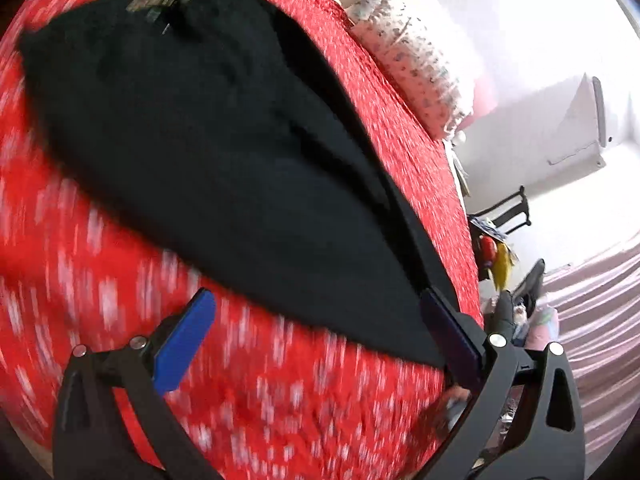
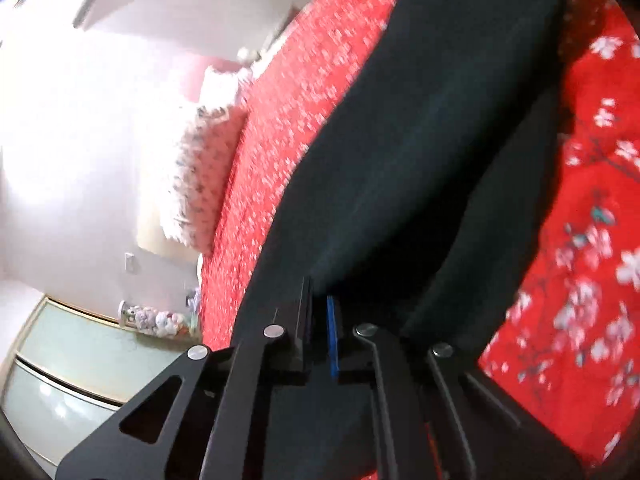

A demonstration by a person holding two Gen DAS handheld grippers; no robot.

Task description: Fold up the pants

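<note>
Setting: a bed [image 1: 400, 120] covered in a red floral bedspread is carrying the work; a patterned pillow [image 1: 416, 68] is lying at its far edge.
Pants: black pants [image 1: 224, 152] are lying spread across the middle of the bedspread, with the waistband and a label toward the bed's far left corner in the left wrist view.
Left gripper: the left gripper [image 1: 320, 312] is hovering low over the near edge of the pants with its 2 blue-padded jaws standing wide, nothing between them.
Right gripper: the right gripper [image 2: 318, 320] is sitting with its jaws pressed almost together; black cloth is filling the view right at the tips, so it is likely pinching a fold of the pants.
Step in hand: probably taking hold of 1 end of the pants for a fold.
Doing it well: the left jaws should be closing on the hem edge through all layers, level with the right grip, so the cloth is lifting evenly without dragging the bedspread.
</note>
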